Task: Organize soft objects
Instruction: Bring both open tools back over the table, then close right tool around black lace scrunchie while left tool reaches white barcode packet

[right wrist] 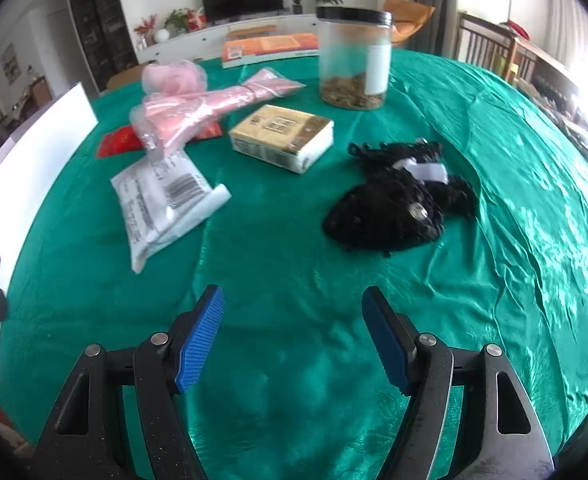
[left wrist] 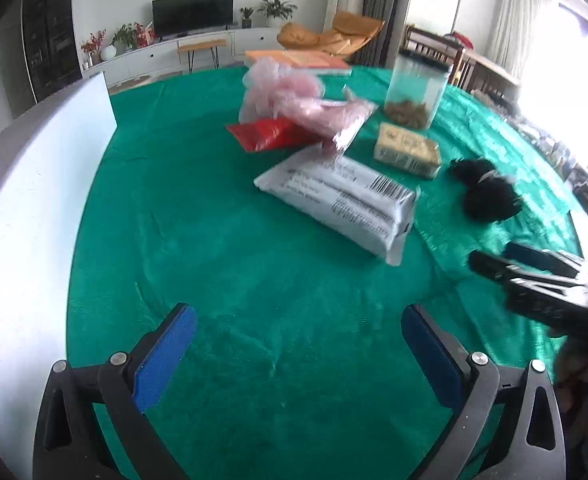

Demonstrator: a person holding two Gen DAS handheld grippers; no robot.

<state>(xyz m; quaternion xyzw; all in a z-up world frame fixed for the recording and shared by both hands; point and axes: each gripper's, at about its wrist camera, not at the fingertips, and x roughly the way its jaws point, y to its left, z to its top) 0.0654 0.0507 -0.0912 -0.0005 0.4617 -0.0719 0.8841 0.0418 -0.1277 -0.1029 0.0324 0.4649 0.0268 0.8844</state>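
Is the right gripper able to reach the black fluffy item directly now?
Probably yes. The right gripper is open and empty, and only bare green cloth lies between it and the black fluffy item.

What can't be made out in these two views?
- Red packet: partly under the pink bag in both views; its print is unreadable.
- Grey mailer: label text blurred in the left view, too small in the right.
- Right gripper: motion-blurred and cut off at the left view's right edge.
- Jar: frosted wall, brown contents unidentifiable.
- Black bundle: too dark to tell what it is.
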